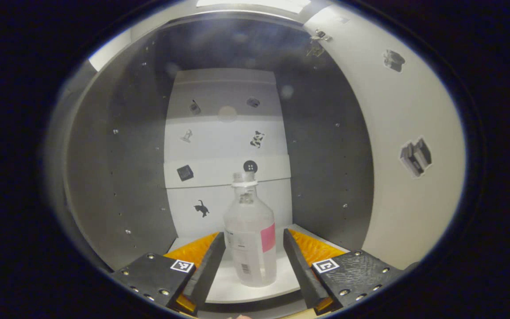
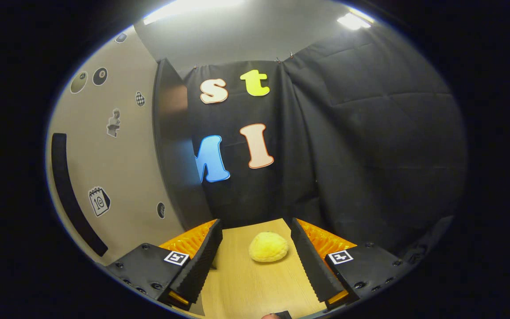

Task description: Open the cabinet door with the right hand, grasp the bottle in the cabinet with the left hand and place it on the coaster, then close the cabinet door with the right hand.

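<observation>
My left gripper (image 1: 253,257) sat open, fingers either side of the upright bottle (image 1: 251,235) on the white cabinet shelf (image 1: 255,290), not visibly pressing it. My right gripper (image 2: 257,257) was open over the wooden table (image 2: 246,288), a yellow bun-like lump (image 2: 268,247) beyond, the open cabinet door (image 2: 117,177) left.

Between the spread fingers of the left gripper (image 1: 254,261), translucent frosted plastic bottle (image 1: 250,230), smooth, with a glossy pink paper label. Under it, smooth matt white cabinet shelf (image 1: 226,288); to either side, dull grey cabinet walls (image 1: 140,177). Ahead of the right gripper (image 2: 256,259), pale wood-grain tabletop (image 2: 246,283), satin; on it a rough, dimpled yellow lump (image 2: 268,247). Beyond, matt black creased cloth (image 2: 370,155).
</observation>
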Demonstrator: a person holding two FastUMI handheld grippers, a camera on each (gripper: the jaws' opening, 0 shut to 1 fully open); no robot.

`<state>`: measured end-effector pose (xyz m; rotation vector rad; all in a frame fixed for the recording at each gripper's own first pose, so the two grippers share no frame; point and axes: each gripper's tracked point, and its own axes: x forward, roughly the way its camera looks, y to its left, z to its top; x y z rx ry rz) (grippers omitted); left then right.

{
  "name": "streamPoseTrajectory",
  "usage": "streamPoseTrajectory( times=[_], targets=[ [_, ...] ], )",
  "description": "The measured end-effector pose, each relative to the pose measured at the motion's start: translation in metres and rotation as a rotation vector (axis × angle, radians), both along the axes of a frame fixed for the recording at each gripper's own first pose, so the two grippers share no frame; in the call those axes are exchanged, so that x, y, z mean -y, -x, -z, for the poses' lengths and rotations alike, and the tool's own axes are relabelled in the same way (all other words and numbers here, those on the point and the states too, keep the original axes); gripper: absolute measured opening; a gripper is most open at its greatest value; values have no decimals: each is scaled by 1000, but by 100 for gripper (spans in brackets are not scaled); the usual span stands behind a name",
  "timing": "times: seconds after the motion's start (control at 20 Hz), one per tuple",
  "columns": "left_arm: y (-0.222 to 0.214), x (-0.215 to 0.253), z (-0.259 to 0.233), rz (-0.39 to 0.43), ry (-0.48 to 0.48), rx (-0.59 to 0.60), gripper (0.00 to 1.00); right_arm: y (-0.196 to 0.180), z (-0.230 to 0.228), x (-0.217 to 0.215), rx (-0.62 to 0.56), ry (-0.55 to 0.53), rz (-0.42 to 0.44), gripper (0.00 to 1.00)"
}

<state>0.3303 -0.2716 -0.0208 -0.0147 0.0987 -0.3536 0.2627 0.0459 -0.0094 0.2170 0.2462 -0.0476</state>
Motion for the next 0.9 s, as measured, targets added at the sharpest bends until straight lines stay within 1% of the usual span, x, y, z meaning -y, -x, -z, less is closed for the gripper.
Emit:
streamPoseTrajectory(
  times=[0.2, 0.25, 0.3, 0.4, 0.45, 0.5, 0.55, 0.7, 0.75, 0.85, 0.9],
  targets=[
    [-24, -1, 15, -10, -12, -8, 82, -9, 12, -5, -32, 8, 19, 98],
    [-26, -1, 16, -6, -15, -8, 80, -11, 15, -7, -42, 13, 18, 98],
    [-27, -3, 16, -11, -13, -1, 82, -12, 18, -8, -50, 17, 15, 98],
    [-25, -5, 16, -15, -17, -4, 72, -16, 22, -8, -58, 20, 14, 98],
    [-24, -6, 15, -20, -15, -5, 74, -18, 22, -8, -58, 18, 11, 98],
    [-22, -8, 14, -26, -10, -2, 72, -21, 22, -8, -55, 17, 8, 98],
    [-18, -11, 10, -34, -3, 5, 74, -22, 21, -7, -53, 16, 5, 98],
    [0, -26, 1, -61, 15, 24, 73, -26, 23, -6, -53, 7, -15, 98],
    [8, -32, -3, -75, 22, 34, 72, -27, 23, -7, -54, 4, -26, 98],
    [24, -46, -8, -103, 32, 44, 76, -30, 23, -8, -49, 8, -47, 98],
    [33, -54, -10, -119, 37, 48, 74, -30, 25, -8, -49, 16, -53, 98]
  ],
)
